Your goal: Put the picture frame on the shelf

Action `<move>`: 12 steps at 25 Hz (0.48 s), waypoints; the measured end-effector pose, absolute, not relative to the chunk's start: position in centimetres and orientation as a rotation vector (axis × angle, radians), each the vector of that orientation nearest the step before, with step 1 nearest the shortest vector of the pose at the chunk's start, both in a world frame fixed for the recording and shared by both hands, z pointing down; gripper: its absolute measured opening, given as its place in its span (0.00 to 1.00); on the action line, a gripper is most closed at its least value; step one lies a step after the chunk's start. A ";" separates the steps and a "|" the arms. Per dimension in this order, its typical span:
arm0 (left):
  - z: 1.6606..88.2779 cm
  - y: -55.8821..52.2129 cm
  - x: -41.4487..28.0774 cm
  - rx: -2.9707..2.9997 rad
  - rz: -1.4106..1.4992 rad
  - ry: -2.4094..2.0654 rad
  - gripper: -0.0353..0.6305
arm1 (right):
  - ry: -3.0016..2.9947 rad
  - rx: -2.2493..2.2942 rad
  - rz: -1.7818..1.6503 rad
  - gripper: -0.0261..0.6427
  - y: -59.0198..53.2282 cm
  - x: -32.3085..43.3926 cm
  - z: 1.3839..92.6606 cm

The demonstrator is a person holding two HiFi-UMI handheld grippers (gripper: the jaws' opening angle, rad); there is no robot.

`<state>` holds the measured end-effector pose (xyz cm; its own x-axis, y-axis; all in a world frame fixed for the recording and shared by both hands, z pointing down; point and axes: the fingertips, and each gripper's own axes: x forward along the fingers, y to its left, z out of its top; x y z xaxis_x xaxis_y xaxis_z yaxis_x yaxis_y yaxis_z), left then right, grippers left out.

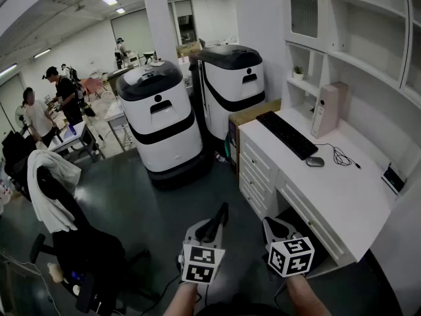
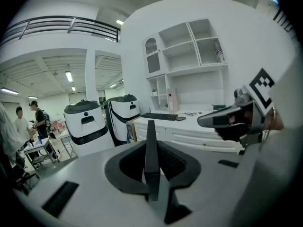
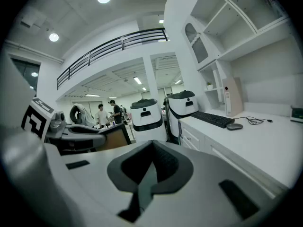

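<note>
White worktop (image 1: 342, 196) runs along the right wall, with shelves (image 1: 368, 64) above it. A keyboard (image 1: 287, 134) and a mouse (image 1: 315, 161) lie on it. Left tongs (image 2: 151, 141) are clenched on the frame (image 3: 112, 138) — gripped edge-on and upright, brown face toward the right tongs (image 3: 150, 169). Frame is held in the air before the worktop, well apart from the shelves. Right tongs are closed together, nothing between them.
</note>
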<state>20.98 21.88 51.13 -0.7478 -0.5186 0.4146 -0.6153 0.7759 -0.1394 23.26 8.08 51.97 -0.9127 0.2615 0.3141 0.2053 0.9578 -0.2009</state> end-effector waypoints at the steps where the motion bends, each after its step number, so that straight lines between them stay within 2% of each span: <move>1: 51.1 21.9 20.8 0.868 0.382 -2.617 0.15 | -2.767 -0.341 0.233 0.04 8.1 23.1 52.0; 12: 50.8 21.5 19.0 0.857 0.382 -2.626 0.15 | -2.781 -0.344 0.266 0.04 7.7 21.5 51.9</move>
